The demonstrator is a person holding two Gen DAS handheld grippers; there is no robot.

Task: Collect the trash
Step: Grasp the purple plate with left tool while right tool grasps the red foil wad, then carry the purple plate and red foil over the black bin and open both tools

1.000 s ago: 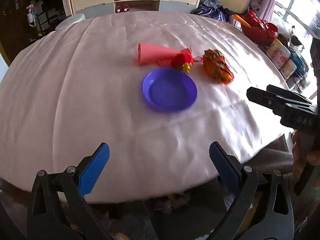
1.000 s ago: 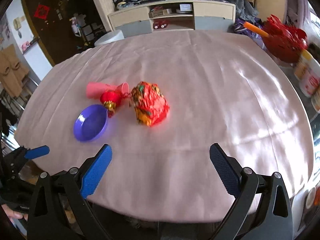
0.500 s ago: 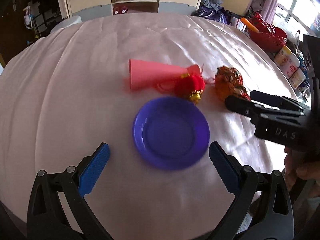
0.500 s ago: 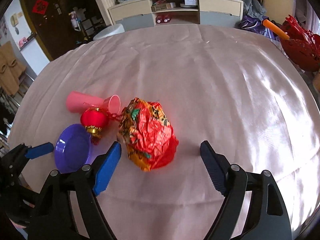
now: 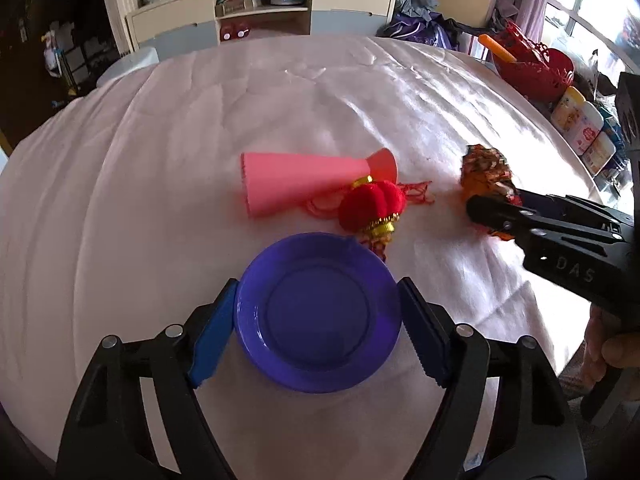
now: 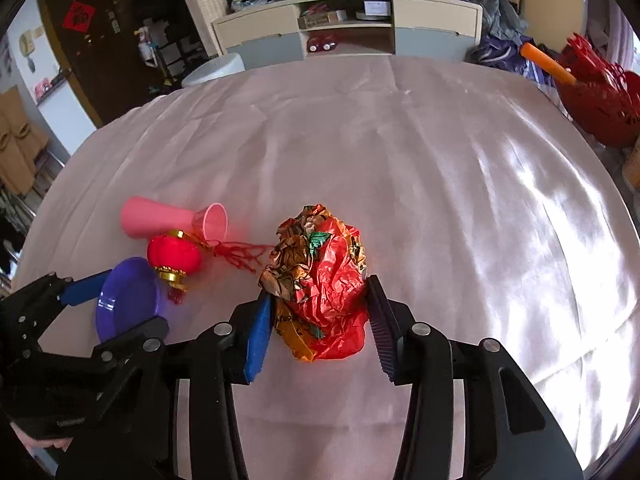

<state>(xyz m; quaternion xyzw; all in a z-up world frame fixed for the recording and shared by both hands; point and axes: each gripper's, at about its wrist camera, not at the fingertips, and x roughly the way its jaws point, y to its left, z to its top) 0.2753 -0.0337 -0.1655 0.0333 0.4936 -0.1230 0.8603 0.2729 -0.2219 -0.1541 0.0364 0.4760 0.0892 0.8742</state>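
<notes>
A purple plastic plate [image 5: 318,312] lies on the pink tablecloth, and my left gripper [image 5: 318,330] is closed on its two side rims. A crumpled red and orange wrapper [image 6: 320,280] lies to the right, and my right gripper [image 6: 320,326] has both pads pressed against its sides. The wrapper also shows in the left wrist view [image 5: 486,172] behind the right gripper. A pink cup [image 5: 304,182] lies on its side behind the plate, with a small red lantern ornament [image 5: 372,206] against it.
The round table [image 6: 440,152] is covered by a wrinkled pink cloth. A red basket [image 6: 600,96] and bottles [image 5: 580,128] stand beyond the right edge. A cabinet [image 6: 348,32] stands behind the table. The near table edge is just under both grippers.
Both grippers moved forward and down and narrowed: the left came around the purple plate, the right around the crumpled wrapper. The objects stayed in place.
</notes>
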